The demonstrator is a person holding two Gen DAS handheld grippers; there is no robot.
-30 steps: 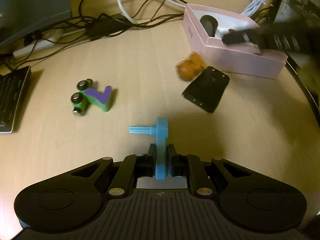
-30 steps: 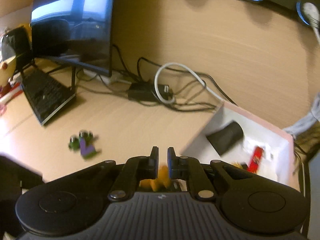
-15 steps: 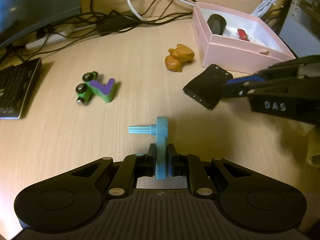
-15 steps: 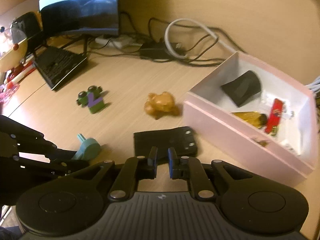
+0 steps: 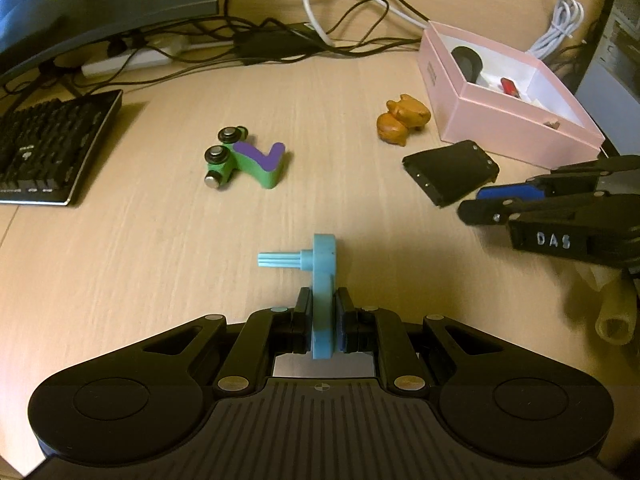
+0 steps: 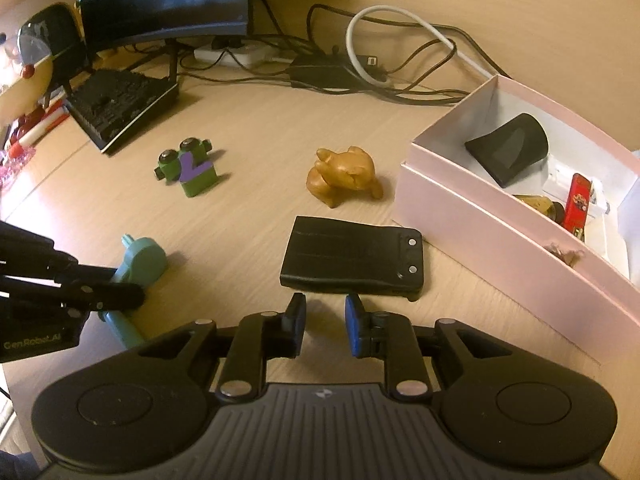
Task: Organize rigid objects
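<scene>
White "DAS" lettering on a black label strip on the side of the right gripper (image 5: 492,204), seen from the left wrist view. Pale "GenRobot.AI" on the black body of the left gripper (image 6: 120,292), low left in the right wrist view. Purple "L"-shaped mark on top of the green toy block (image 6: 192,168), also visible from the left wrist (image 5: 256,160). Pink box (image 5: 500,120) has a small dark printed patch on its outer short wall, unreadable. Red item (image 6: 576,204) inside the box carries yellow markings, too small to read. Keyboard (image 5: 44,148) key legends illegible.
</scene>
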